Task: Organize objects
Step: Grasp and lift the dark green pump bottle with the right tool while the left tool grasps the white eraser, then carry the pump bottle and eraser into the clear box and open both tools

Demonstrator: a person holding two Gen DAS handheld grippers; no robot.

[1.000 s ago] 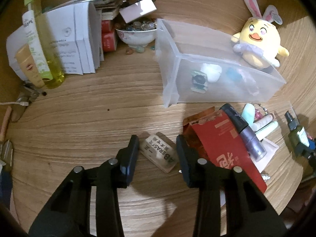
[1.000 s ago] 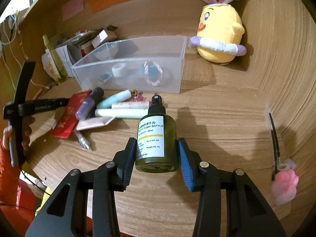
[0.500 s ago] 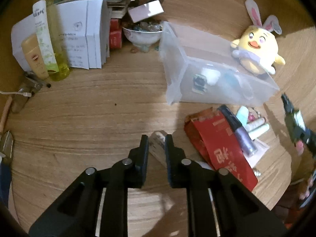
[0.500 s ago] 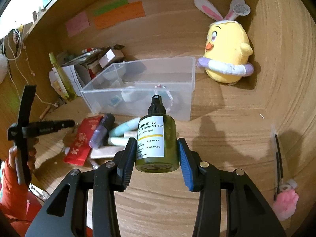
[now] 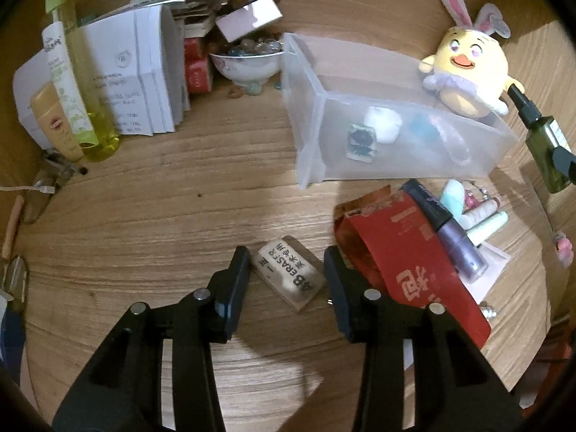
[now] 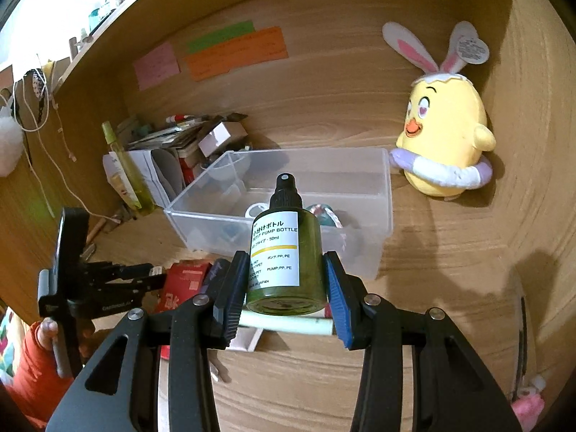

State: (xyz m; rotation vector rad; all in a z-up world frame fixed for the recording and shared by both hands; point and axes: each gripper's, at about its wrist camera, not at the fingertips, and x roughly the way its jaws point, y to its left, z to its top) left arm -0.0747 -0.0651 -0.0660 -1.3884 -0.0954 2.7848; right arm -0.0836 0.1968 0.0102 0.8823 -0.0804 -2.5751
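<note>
My right gripper (image 6: 284,280) is shut on a green pump bottle (image 6: 284,248) with a white label and black cap, held in the air in front of the clear plastic bin (image 6: 381,216). The bottle also shows at the right edge of the left wrist view (image 5: 547,144). My left gripper (image 5: 286,273) is open, its fingers either side of a small eraser (image 5: 288,273) that lies flat on the wooden desk. The bin (image 5: 316,115) holds several small items.
A red packet (image 5: 406,262), a purple tube (image 5: 450,237) and pale tubes (image 5: 482,223) lie in front of the bin. A yellow chick plush (image 6: 446,144) stands right of it. A bowl of stones (image 5: 248,64), papers (image 5: 136,79) and a yellow bottle (image 5: 75,79) crowd the back left.
The left gripper shut over the eraser half a second ago and has opened again; the eraser lies on the desk. The right gripper has lifted the pump bottle toward the bin.
</note>
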